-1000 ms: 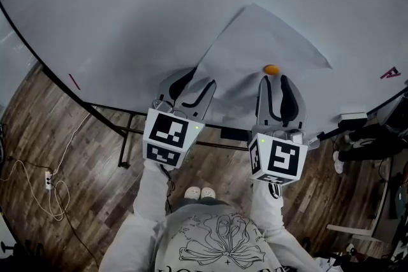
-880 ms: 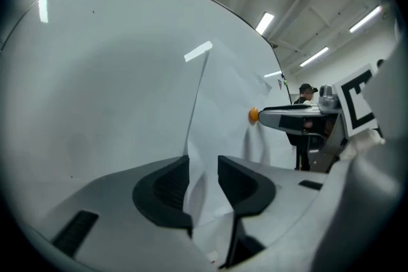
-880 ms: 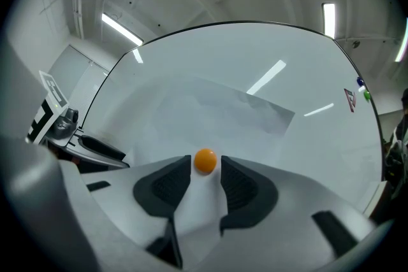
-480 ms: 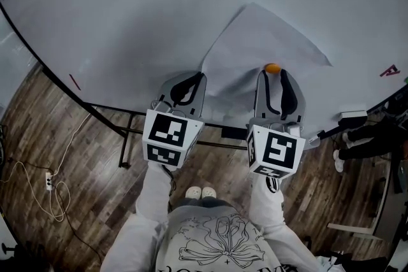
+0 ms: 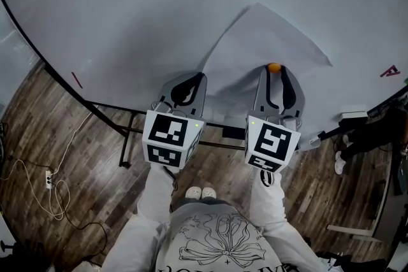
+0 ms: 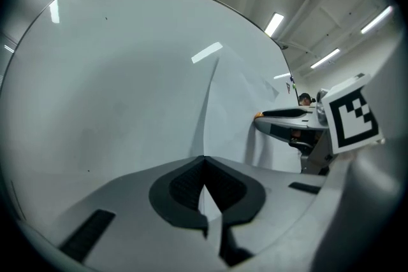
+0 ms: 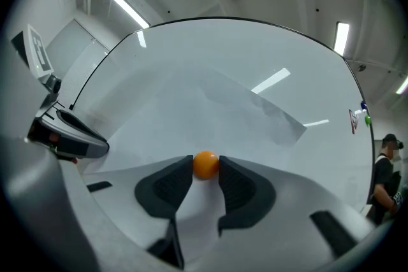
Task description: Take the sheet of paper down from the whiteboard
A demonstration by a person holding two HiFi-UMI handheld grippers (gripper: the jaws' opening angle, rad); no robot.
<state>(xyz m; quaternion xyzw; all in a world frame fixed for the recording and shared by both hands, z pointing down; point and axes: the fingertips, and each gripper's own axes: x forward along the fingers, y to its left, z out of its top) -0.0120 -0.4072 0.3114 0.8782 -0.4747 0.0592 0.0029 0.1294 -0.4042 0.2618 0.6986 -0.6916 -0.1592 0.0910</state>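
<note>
My left gripper (image 6: 204,159) has its jaws together, pinched on the lower corner of the sheet of paper (image 6: 237,113); a thin white bit of it shows between the pads, and a fold runs from the tips up toward 12 o'clock. My right gripper (image 7: 206,170) is clamped on a small orange magnet (image 7: 205,162), one jaw tip touching it on each side; in the left gripper view it stands at 3 o'clock, near but apart from the left one.

The sheet lies on the whiteboard (image 5: 140,16), spreading from both grippers toward 12 o'clock; the magnet sits at approx. the 6 o'clock edge of the sheet, my left grip at its 7 o'clock corner. The left side of the sheet looks lifted off the board w/ a shadow under it; the rest looks flat.

Progress, as I judge: both grips are made, so the approach is done; the sheet is not yet down. Left to do: pull the magnet off, then draw the sheet away. I see no other magnet, so this one is probably the last hold, but I cannot be sure for the top corner.
</note>
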